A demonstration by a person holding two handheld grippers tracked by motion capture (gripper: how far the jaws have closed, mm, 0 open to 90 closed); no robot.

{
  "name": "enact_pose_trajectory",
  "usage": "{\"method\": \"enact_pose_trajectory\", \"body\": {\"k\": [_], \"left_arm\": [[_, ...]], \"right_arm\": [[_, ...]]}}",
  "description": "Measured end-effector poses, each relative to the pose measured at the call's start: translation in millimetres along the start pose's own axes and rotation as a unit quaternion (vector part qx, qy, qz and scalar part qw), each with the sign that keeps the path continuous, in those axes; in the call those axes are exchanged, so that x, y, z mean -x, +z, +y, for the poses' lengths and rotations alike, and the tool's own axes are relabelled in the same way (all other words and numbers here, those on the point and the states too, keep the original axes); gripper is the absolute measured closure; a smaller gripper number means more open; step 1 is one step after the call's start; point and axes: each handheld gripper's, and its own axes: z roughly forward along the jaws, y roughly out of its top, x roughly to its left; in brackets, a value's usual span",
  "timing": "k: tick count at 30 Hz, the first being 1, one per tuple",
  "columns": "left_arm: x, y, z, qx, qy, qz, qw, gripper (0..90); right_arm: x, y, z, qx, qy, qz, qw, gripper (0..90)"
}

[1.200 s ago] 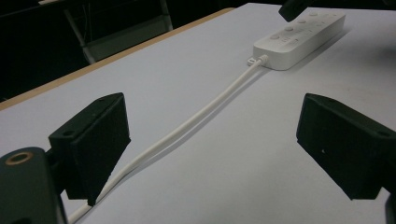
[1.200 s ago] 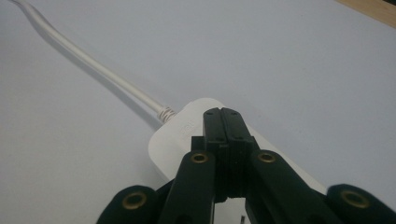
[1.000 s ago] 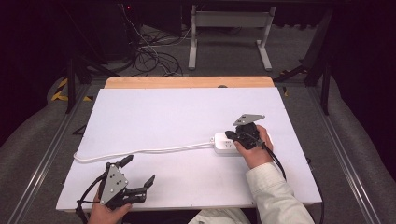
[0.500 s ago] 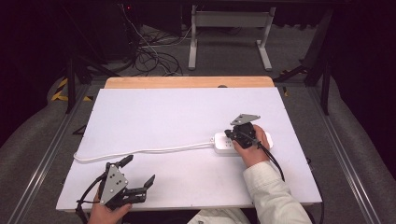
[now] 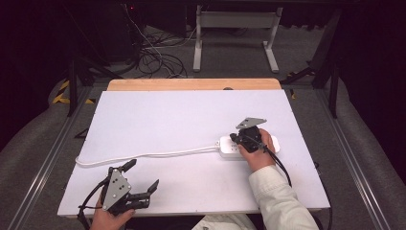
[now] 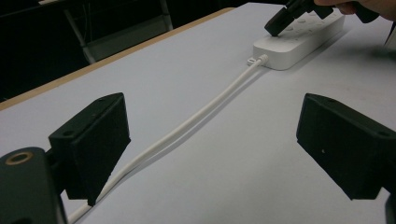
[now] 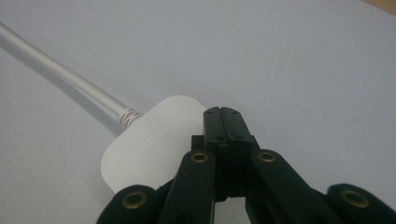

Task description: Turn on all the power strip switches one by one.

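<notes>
A smooth white plastic power strip (image 5: pixel 239 146), rounded at the corners, lies toward the right side of the matte white desk (image 5: pixel 182 120). Its round white cable (image 5: pixel 143 155) curves leftward across the surface. The right gripper (image 7: pixel 227 116) hangs over the strip's cable end, its 2 black jaws pressed together, pinching nothing. The left gripper (image 5: pixel 141 177) rests near the desk's front left, jaws spread wide.

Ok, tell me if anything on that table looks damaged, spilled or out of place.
Nothing stands out. The white power strip lies flat on the table, its cable trailing loosely toward the left edge with no kinks or visible damage. The right hand-held gripper, jaws shut, sits over the strip; the left hand-held gripper is open near the front edge.
</notes>
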Motion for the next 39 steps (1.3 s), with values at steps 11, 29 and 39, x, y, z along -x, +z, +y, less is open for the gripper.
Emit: {"method": "enact_pose_trajectory", "body": {"k": [11,29,39], "left_arm": [[0.6,-0.7,0.1,0.001,0.0,-0.001,1.0,10.0],[1.3,-1.4,0.5,0.001,0.005,0.0,1.0,10.1],[1.4,-1.4,0.5,0.001,0.007,0.001,1.0,10.1]], "right_arm": [[2.8,0.9,-1.6,-0.001,0.012,0.01,0.9999,90.0],[2.4,1.8,-1.1,-0.008,0.017,0.009,0.9998,90.0],[-5.2,2.8,0.4,-0.013,-0.005,-0.018,0.9997,90.0]]}}
